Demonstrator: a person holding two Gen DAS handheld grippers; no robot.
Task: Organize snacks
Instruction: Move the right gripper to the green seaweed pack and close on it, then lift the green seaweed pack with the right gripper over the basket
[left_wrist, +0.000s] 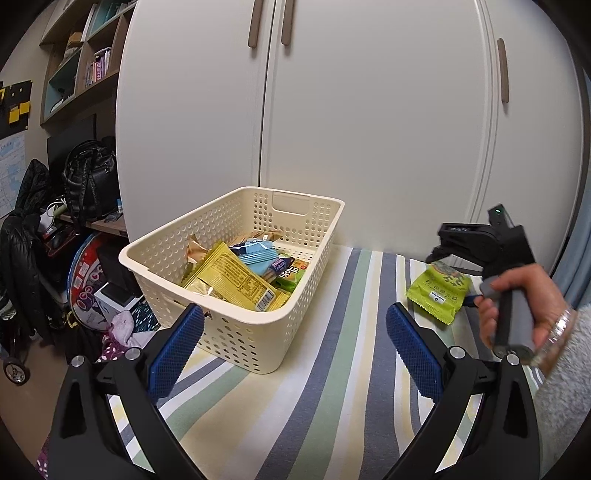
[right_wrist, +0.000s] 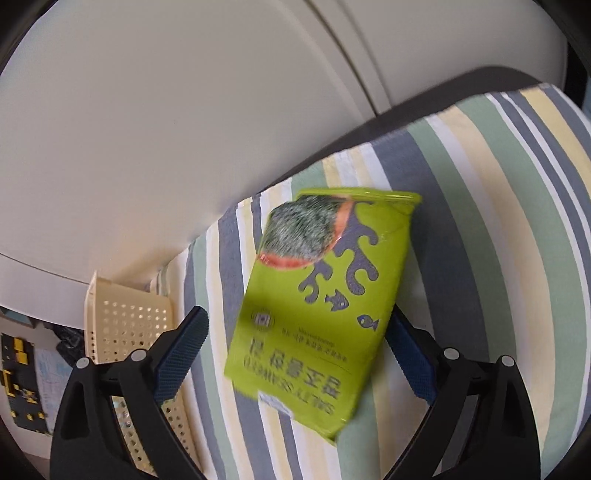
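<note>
The right gripper (right_wrist: 295, 354) stands over a flat lime-green foil seaweed packet (right_wrist: 317, 306), its jaws spread wide, one blue pad on either side of the packet and neither visibly touching it. The packet lies on the striped cloth (right_wrist: 480, 221) covering the table, well apart from the cream perforated plastic basket (left_wrist: 236, 332), which already holds several wrapped snacks (left_wrist: 243, 277). The left gripper (left_wrist: 291, 354) is likewise open and empty, held low just in front of the basket's near corner. A hand (left_wrist: 517, 302) grips the grey handle of the right tool.

Judgement: the step in hand is picking up the green packet for transfer to the basket. The packet is thin and lies flat, so the pads should come down low, straddle its narrow width and close on the body, not on the crimped edge, which would likely slip. The foil looks slick; a firm, centred hold is advisable before lifting.

Legible writing: the packet reads "SALTY SEAWEED", seen upside down in the right wrist view, with Korean characters beside it, a fish motif and a round emblem. Print on the basket's yellow wrapper is too small to read.
</note>
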